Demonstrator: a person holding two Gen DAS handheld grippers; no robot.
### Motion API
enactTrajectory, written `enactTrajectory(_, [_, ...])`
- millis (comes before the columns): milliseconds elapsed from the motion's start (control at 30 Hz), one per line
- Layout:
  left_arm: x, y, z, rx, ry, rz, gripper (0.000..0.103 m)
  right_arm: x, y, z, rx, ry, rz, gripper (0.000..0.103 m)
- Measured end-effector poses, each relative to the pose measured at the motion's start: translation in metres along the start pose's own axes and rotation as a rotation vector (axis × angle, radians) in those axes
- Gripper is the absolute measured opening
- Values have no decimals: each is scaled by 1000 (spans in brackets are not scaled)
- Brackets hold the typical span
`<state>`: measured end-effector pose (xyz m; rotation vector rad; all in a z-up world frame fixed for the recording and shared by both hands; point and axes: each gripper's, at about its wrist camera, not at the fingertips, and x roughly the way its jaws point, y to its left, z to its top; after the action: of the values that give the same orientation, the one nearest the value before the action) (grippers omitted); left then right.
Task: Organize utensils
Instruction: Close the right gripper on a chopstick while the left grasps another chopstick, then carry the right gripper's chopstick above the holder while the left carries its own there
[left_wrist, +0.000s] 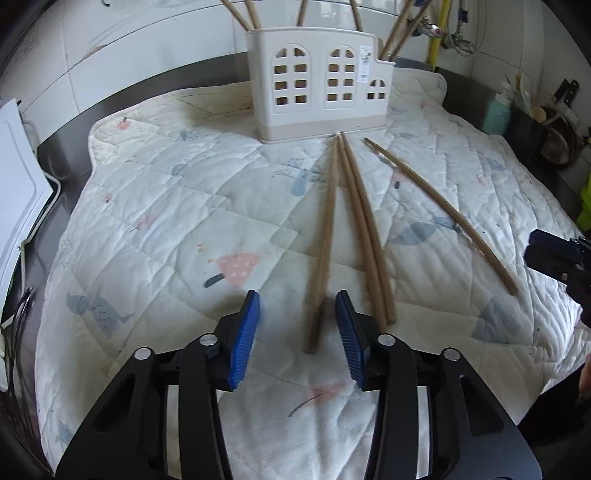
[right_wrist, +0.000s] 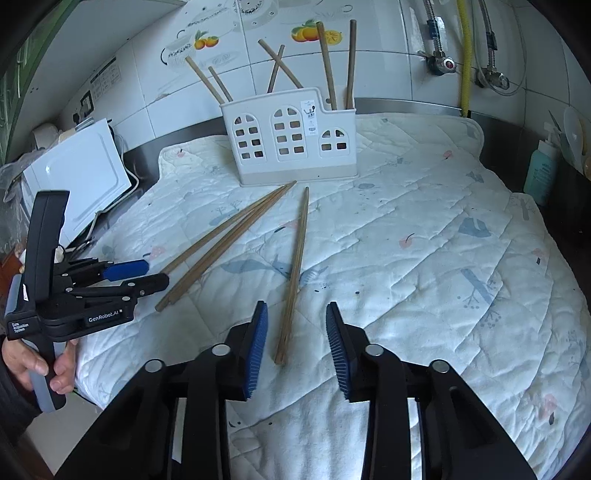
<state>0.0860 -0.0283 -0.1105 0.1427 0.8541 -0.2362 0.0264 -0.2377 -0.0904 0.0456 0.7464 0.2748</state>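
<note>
Several wooden chopsticks lie on a white quilted mat (left_wrist: 155, 221) in front of a cream holder (left_wrist: 317, 85) (right_wrist: 288, 136) with more chopsticks standing in it. My left gripper (left_wrist: 297, 295) is open. The near end of the leftmost chopstick (left_wrist: 325, 240) lies between its blue pads, closer to the right one and untouched. A close pair (left_wrist: 365, 236) lies just to the right. My right gripper (right_wrist: 296, 305) is open around the near end of a single chopstick (right_wrist: 295, 266), apart from both pads. The right wrist view shows the left gripper (right_wrist: 140, 275) held by a hand (right_wrist: 37, 365).
A white appliance (right_wrist: 81, 173) with a cable stands at the mat's left edge. A teal bottle (right_wrist: 541, 173) and dark pot (left_wrist: 554, 144) stand at the right. Pipes and valves (right_wrist: 465, 55) run down the tiled wall behind the holder.
</note>
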Motion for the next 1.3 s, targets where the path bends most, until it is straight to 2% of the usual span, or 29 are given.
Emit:
enactTrajectory(133, [2,-6,1,-19,-14,-18,30,9,1,-3,3,8,-3,23])
enactTrajectory(200, [4,-7,2,-27,-22,-20,29,13,0,-3,13,12,3,20])
enactTrajectory(433, [7,-5,5,-66,-18,-39,29,31,5,-6,28,34,0,13])
enactTrajectory(667, [12,-8,11,-55,-7,-40,27,33,4,-6,45,19,-15,8])
enactTrajectory(800, [12,-6,12,-55,-1,-40,22,26,0,-6,55,1,-15,7])
enactTrajectory(867, [11,-2,14,-69,7,-48,15,20,0,-5,50,-13,-16,7])
enactTrajectory(967, [11,3,15,-97,17,-69,11,11,1,-1,44,-41,-18,7])
enactTrajectory(1133, [10,-2,14,-67,5,-50,9,-4,4,8,34,-87,-14,7])
enactTrajectory(1300, [3,7,12,-127,-16,-109,6,-23,7,21,22,-145,-11,7])
